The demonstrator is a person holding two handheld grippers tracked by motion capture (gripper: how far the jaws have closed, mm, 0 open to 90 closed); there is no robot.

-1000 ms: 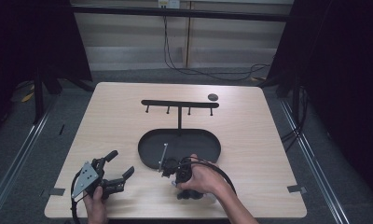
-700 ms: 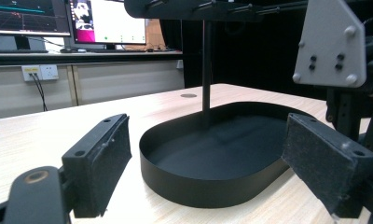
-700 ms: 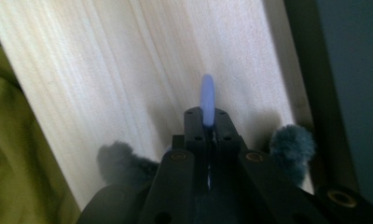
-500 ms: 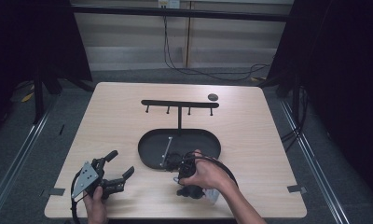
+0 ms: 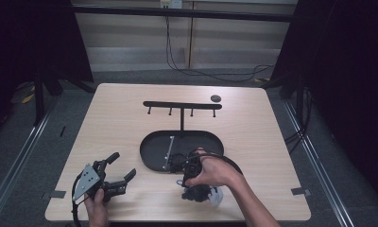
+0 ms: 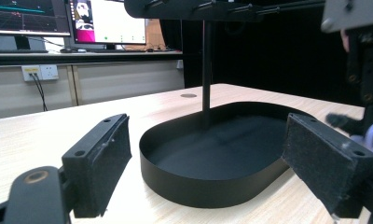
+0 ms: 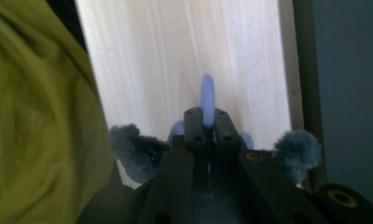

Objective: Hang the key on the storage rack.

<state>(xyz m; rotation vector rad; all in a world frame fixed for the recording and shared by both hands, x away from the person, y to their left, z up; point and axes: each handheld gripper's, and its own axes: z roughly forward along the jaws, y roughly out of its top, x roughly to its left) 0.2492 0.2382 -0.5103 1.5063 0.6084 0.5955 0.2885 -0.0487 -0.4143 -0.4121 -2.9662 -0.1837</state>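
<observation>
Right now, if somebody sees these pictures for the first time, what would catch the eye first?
Probably the black oval tray in the middle of the table, with a T-shaped hook stand rising from it. Next, the right gripper, its jaws shut on a pale blue ring with blue-grey fluffy pompoms beside it. At the near left, the left gripper is held with its jaws wide apart, grasping nothing.
</observation>
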